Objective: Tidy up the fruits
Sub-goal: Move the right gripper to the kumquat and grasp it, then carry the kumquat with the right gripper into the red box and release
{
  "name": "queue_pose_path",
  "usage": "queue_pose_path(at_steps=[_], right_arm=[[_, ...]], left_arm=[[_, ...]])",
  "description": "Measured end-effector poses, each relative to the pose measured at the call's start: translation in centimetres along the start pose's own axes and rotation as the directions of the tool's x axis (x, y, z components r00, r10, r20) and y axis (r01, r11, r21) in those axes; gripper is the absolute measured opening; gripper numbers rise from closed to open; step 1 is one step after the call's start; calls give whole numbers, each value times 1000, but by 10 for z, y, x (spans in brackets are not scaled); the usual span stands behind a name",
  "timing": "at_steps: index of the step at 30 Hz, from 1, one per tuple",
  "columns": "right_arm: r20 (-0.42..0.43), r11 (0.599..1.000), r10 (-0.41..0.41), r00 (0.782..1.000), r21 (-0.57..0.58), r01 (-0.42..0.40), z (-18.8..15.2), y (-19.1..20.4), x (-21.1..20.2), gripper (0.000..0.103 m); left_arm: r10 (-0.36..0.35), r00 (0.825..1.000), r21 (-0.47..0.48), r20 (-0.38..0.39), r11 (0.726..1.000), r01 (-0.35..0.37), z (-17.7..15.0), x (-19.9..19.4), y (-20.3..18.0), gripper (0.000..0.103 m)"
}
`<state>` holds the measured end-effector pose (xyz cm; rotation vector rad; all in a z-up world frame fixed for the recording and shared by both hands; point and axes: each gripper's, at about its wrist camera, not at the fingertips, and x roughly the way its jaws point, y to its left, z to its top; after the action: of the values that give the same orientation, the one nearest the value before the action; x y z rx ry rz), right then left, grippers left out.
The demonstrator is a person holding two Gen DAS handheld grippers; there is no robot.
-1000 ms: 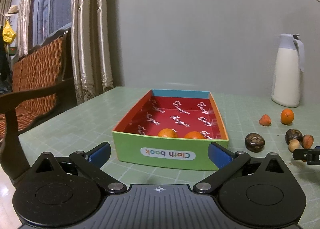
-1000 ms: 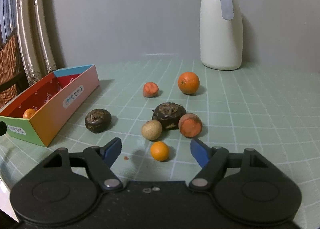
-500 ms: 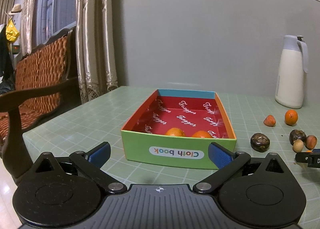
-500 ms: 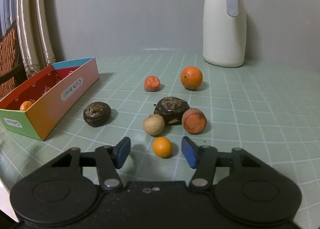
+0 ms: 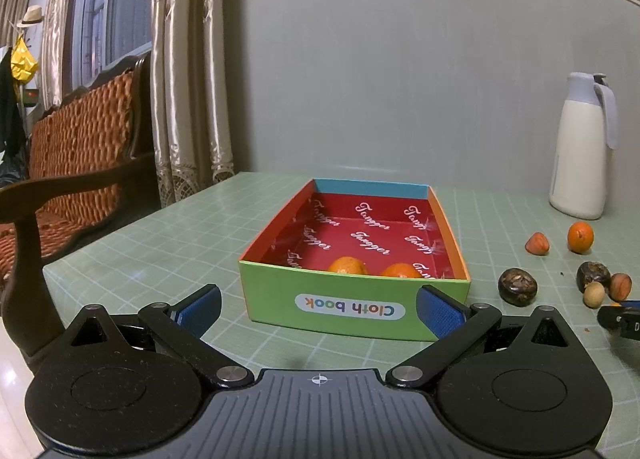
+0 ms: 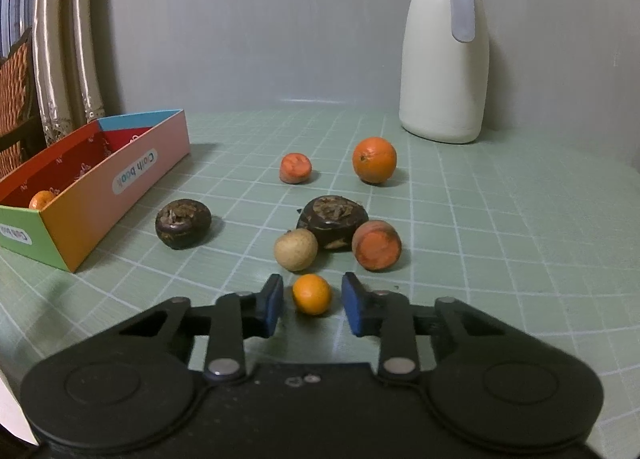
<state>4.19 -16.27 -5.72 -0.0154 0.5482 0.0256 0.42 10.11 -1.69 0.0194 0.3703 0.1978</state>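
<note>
A colourful cardboard box (image 5: 352, 309) with a red inside holds two small oranges (image 5: 347, 265). My left gripper (image 5: 318, 305) is open and empty just in front of the box. In the right wrist view my right gripper (image 6: 312, 301) is partly closed around a small orange fruit (image 6: 311, 293) on the table, its blue pads (image 6: 273, 301) a little apart from the fruit on each side. Beyond it lie a beige round fruit (image 6: 296, 249), two dark brown fruits (image 6: 332, 219), two reddish fruits (image 6: 377, 245) and a bigger orange (image 6: 374, 159). The box (image 6: 100, 195) stands at the left.
A white jug (image 6: 444, 55) with a grey lid stands at the back by the grey wall. The table has a green checked cloth (image 6: 500, 239). A wooden chair (image 5: 60, 187) and curtains (image 5: 184, 71) stand left of the table's edge.
My right gripper has moved forward over the small orange fruit and its jaws have narrowed around it. My left gripper has drawn back a little from the box and stays open.
</note>
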Motion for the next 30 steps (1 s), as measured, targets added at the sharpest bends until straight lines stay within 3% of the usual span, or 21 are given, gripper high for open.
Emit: queue_pose_path(at_steps=[14,30], right_arm=[[31,999,38,999,26,-39,1,-1,-8,19],[100,977,212,972,-27,-210,27,41,-23,19]], left_arm=[[7,1000,-7,-3,1000,-7,-1,2,2,103],[93,996,-71,-20,993,-94,-8,0,46,103]])
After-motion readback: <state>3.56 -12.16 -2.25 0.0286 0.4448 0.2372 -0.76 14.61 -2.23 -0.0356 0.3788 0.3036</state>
